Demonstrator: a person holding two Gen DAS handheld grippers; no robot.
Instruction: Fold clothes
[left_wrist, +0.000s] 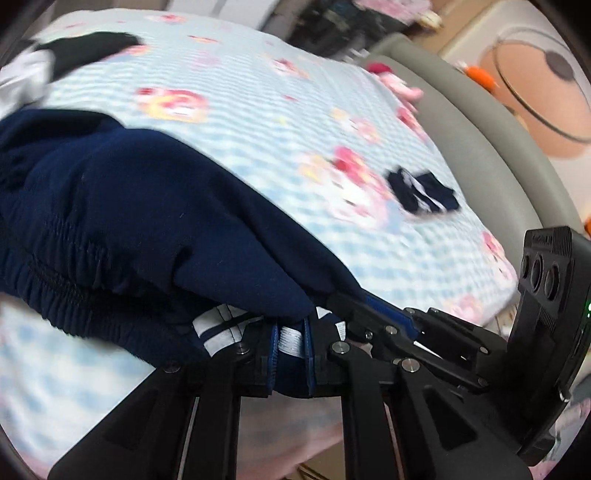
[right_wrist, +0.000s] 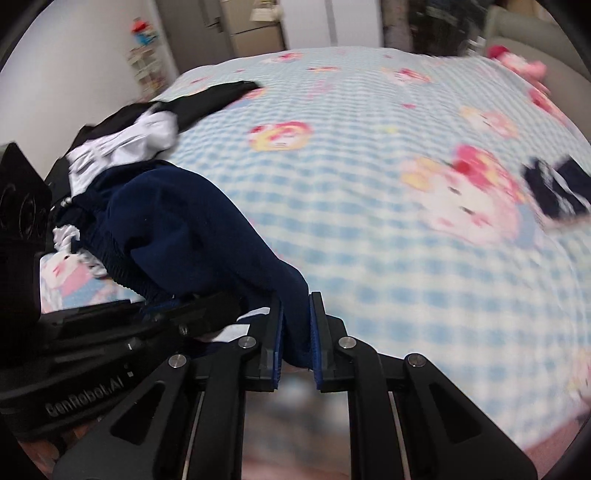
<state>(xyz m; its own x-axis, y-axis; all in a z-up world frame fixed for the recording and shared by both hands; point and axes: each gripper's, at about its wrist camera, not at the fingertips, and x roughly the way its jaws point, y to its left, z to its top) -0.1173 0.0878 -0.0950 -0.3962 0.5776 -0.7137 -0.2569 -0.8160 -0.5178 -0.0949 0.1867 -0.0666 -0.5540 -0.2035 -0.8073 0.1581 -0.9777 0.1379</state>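
Grip: both the left gripper (left_wrist: 291, 349) and right gripper (right_wrist: 295, 343) are clamping the navy garment (left_wrist: 129, 229).
Progress: folding is barely starting; the dark pile (right_wrist: 147, 122) is waiting.

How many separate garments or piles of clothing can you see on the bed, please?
3: navy pants held by both grippers; a black-and-white heap at the far left; a small navy striped piece on the right. Others may be hidden.

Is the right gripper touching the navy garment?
Touching. The right wrist view shows the navy garment pinched between the blue pads of the right gripper.
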